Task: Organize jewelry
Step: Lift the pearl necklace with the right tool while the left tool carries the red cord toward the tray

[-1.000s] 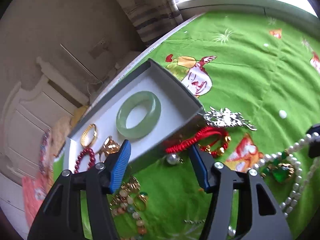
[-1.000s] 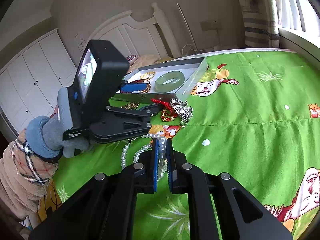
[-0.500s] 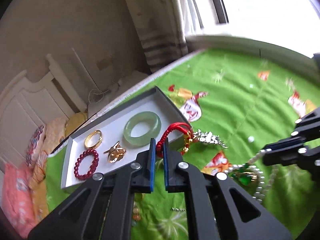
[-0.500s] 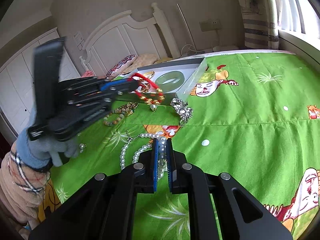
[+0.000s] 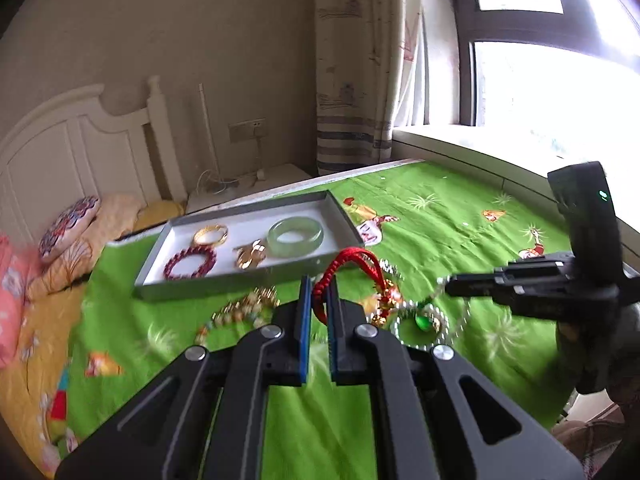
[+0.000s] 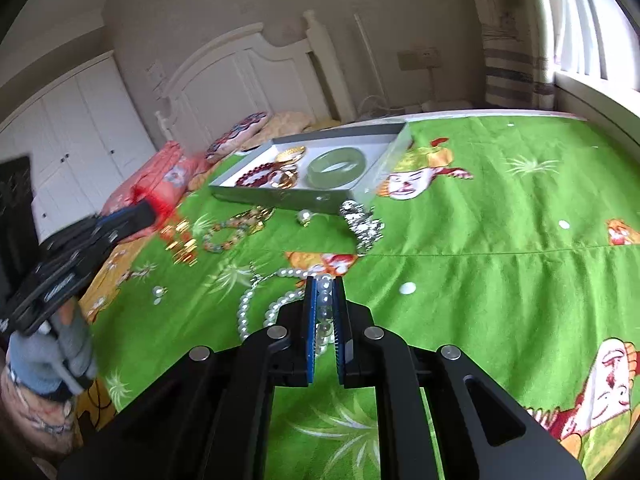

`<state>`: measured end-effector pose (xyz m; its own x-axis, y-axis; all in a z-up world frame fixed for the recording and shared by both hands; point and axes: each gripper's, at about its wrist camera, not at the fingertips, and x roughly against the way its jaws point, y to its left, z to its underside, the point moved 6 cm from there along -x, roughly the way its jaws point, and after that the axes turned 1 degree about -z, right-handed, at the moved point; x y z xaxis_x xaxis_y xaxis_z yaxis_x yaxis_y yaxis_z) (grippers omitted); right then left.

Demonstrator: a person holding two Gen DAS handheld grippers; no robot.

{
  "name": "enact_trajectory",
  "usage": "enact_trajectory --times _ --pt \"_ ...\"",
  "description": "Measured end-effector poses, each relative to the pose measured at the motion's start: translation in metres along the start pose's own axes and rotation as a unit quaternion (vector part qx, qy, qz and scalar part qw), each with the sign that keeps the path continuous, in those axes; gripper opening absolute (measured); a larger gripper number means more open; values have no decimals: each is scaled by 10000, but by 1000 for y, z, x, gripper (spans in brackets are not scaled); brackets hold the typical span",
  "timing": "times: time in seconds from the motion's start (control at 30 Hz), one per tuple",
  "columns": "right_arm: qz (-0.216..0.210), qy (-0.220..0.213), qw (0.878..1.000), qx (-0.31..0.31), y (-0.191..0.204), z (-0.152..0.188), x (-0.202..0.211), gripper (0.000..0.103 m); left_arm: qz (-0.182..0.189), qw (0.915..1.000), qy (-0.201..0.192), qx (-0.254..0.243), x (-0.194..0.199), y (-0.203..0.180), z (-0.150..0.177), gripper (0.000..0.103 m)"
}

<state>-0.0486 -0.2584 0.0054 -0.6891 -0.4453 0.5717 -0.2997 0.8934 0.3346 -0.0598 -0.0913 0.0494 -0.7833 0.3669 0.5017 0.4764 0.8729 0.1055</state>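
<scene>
Left gripper (image 5: 319, 300) pinches a red cord bracelet (image 5: 352, 264) clear of the bedspread, short of the tray (image 5: 248, 278); right gripper (image 6: 325, 300) clamps the pearl necklace (image 6: 256, 300). The dangling charms may snag the tray's rim.

The green bedspread (image 6: 480, 280) is matt printed cloth. The tray (image 5: 240, 276) looks like grey card with a matt white floor. In it, the jade bangle (image 5: 295, 236) is smooth and glossy. The red cord bracelet (image 5: 344, 268) is braided thread. The pearl necklace (image 6: 280, 304) shines smoothly. Both grippers' fingers (image 6: 280, 360) are matt black plastic.
</scene>
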Motion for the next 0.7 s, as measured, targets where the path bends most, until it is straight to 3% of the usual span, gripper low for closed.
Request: enact_trajectory --times 0.13,0.27,0.7 --pt "145 -131 9997 111 5 0 7 10 -87 9999 -87 102 21 9 12 7" --pt "1 -177 9998 121 19 -3 16 10 -193 9995 -148 181 35 24 14 7" --pt "-168 -1129 9906 756 80 -68 86 10 -333 9972 -650 139 79 41 -8 7"
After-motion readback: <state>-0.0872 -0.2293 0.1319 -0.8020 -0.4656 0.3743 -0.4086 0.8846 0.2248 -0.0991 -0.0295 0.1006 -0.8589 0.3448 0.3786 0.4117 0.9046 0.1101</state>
